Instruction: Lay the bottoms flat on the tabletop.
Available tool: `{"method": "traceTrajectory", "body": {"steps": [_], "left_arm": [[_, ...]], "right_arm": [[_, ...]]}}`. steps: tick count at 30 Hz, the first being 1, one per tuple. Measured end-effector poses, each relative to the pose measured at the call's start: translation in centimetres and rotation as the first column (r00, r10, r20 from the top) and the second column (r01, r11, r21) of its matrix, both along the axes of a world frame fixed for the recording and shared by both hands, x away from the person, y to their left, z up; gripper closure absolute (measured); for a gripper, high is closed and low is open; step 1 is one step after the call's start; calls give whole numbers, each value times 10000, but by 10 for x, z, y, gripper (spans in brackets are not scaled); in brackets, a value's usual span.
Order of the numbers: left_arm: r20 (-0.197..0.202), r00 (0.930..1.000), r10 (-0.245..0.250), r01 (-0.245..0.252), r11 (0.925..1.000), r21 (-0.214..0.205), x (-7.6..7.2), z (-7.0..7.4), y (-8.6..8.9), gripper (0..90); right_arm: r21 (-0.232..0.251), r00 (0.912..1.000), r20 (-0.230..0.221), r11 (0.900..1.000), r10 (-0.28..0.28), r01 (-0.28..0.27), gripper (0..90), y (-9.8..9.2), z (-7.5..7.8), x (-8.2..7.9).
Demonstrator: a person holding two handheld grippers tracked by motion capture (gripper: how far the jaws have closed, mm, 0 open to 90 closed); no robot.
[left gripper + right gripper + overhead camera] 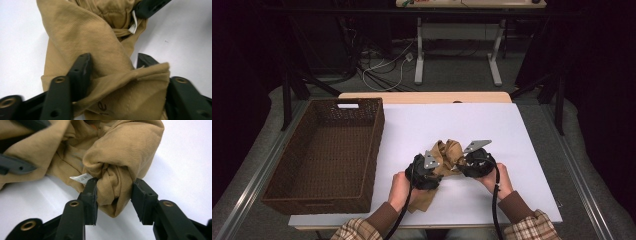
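Fabric hides most of my working ends in the high view: the tan garment [444, 155] bunches over both sets of jaws, so from above I cannot tell how they stand. One trailing end of the garment runs under my left hand [401, 189] and is partly covered by it.

Count: one garment, one wicker basket [324, 155], one white table sheet [512, 145], two grippers, two hands, two plaid cuffs at the bottom edge.

Position, referenced to the basket: the garment lies on the sheet just right of the basket's right wall, not touching it. My left gripper [426, 170] sits at the garment's near-left side; my right gripper [476, 162] sits farther from the basket, at the garment's right side.

My left gripper view [112, 72] shows what the high view conceals: a folded hem lies between my jaws at a middling gap, draped against both pads. I cannot tell whether they press it. Printed lettering on the hem is cut off at the bottom edge. A white label [134, 25] shows farther up the cloth.

My right gripper view [113, 195] shows a twisted roll of cloth between my jaws. The left pad touches it; the right pad stands just clear. The same label [81, 178] lies beside my left pad, print too small to read.
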State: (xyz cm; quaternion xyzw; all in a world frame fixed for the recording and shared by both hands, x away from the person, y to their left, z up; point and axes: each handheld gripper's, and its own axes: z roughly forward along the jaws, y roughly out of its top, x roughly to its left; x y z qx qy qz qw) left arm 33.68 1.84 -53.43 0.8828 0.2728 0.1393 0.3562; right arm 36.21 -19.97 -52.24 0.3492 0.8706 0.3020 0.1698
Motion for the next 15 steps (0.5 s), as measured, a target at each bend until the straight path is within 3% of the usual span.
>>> {"method": "traceTrajectory", "body": {"steps": [7,15], "left_arm": [[-143,9999,91,-94,9997,-234,3,-5,6,717],[-142,9998,107,-113,9990,-422,2,-2,11,815]], "right_arm": [[-26,10000,29,10000,-47,47,623,-1,1,-1],[13,9999,91,10000,-78,78,628,-3,2,-1]]}}
